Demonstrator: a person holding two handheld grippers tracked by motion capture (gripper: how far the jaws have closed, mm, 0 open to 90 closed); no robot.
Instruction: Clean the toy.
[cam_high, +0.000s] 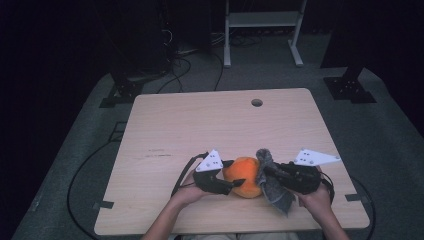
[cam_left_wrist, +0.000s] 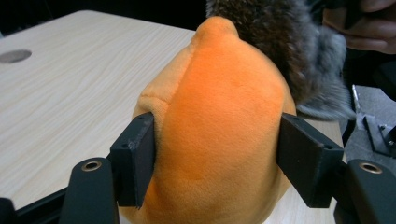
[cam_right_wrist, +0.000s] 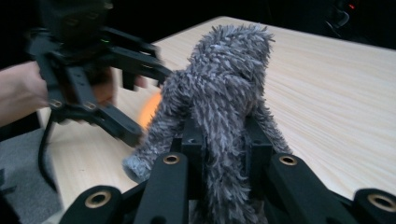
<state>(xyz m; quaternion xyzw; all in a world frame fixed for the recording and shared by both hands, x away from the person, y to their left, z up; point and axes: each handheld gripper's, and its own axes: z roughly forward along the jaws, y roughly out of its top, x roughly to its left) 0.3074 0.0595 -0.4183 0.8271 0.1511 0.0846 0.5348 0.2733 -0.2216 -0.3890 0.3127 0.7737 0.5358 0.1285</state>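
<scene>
I had the left gripper (cam_high: 235, 184) at lower centre of the high view, jaws either side of the orange plush (cam_high: 243, 176). In the left gripper view the plush (cam_left_wrist: 219, 126) sat mid-frame with both black pads against its flanks, so I read it as grasping the plush, though only lightly; the fabric barely dented. The plush rested on the table (cam_high: 200, 125), near the front edge, just right of the left hand (cam_high: 187, 194).

The right gripper (cam_high: 267, 172) came in from lower right of the high view, jaws clenched on the grey furry cloth (cam_high: 272, 180). In the right gripper view the cloth (cam_right_wrist: 224, 93) rose up the middle of the frame, pinched between the two jaws at the bottom, its loose end draped toward the left gripper (cam_right_wrist: 116, 93) at upper left. The cloth was touching the plush's right side.

Risks as I judged them: the left hold looked shallow, pads near the widest part of a soft round body, so any pull from the right side could squeeze the plush out or roll it. The cloth's hanging tail could snag on the left jaws. The plush sat close to the front edge; a slip might push it off.
</scene>
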